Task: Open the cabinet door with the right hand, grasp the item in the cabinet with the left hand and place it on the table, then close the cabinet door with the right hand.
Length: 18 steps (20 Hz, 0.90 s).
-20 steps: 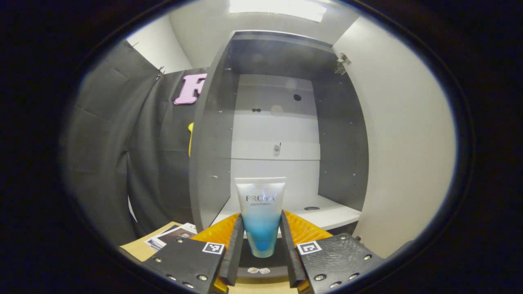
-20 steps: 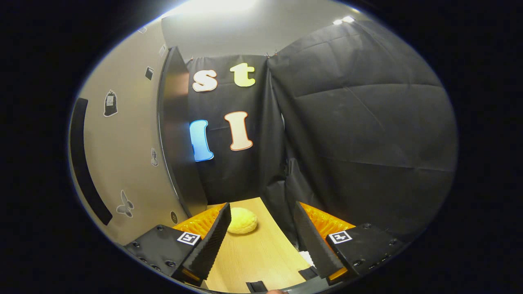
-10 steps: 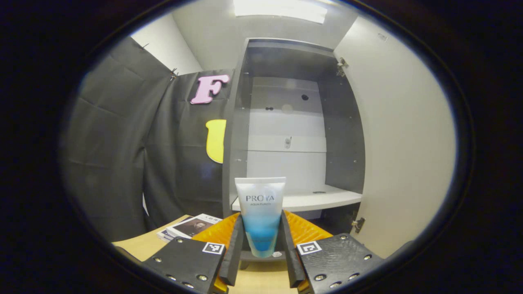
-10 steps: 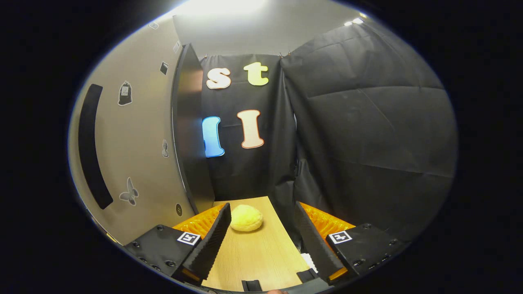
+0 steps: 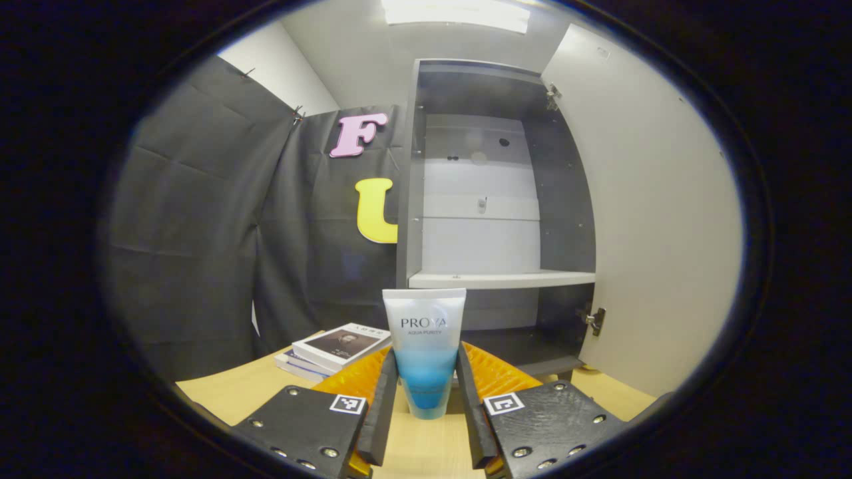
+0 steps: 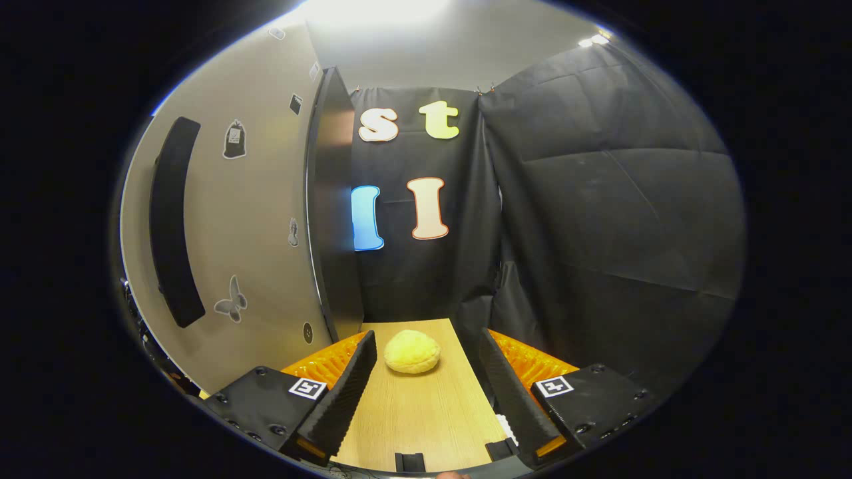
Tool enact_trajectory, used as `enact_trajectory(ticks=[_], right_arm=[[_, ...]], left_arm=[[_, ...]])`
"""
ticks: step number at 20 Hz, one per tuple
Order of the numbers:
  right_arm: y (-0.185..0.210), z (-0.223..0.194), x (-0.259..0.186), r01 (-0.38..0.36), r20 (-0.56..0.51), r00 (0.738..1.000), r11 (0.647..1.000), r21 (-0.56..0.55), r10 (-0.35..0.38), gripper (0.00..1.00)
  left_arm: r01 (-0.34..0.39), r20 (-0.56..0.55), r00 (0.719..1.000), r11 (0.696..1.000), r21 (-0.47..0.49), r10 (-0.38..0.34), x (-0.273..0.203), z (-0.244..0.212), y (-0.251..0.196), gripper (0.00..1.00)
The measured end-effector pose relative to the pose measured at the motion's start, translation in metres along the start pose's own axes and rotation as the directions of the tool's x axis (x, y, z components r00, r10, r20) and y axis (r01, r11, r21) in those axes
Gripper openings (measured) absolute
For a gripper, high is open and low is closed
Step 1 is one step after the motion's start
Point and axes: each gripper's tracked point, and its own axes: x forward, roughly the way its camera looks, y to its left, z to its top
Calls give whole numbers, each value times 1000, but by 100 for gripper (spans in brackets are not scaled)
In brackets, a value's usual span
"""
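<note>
Left gripper [image 5: 426,399] clamps the white-and-blue plastic tube [image 5: 425,352] upright; grey open cabinet [image 5: 496,219] at 12 o'clock. Right gripper [image 6: 426,392] gapes wide.

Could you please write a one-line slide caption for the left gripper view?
Left hand-held gripper grips a cosmetic tube upright before the open cabinet, above the wooden table.

You've got a small stack of books [image 5: 333,348] lying on the table's left side, and a yellow bun [image 6: 412,352] sitting alone on the wood further right.
</note>
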Motion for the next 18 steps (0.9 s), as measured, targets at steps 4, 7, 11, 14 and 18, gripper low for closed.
enact_trajectory(ticks=[4, 7, 11, 14, 18], right_arm=[[5, 5, 2, -18, -1, 1000, 1000, -9, 18, 98], [7, 8, 3, -21, 3, 1000, 1000, -19, 21, 93], [19, 11, 4, -57, -3, 998, 998, -28, 57, 93], [25, 14, 8, -67, 5, 998, 997, -40, 68, 93], [37, 10, 14, -83, -11, 997, 994, -67, 82, 98]], left_arm=[[0, -40, 999, 1000, 28, 1, -9, -14, 5, 49], [0, -59, 998, 1000, 0, 0, -16, -20, 0, 49], [5, -107, 994, 1000, 2, -5, -21, -35, -1, 48], [-3, -147, 989, 1000, 8, 4, -30, -45, 2, 48], [-15, -184, 983, 1000, -6, 14, -35, -55, 0, 49]])
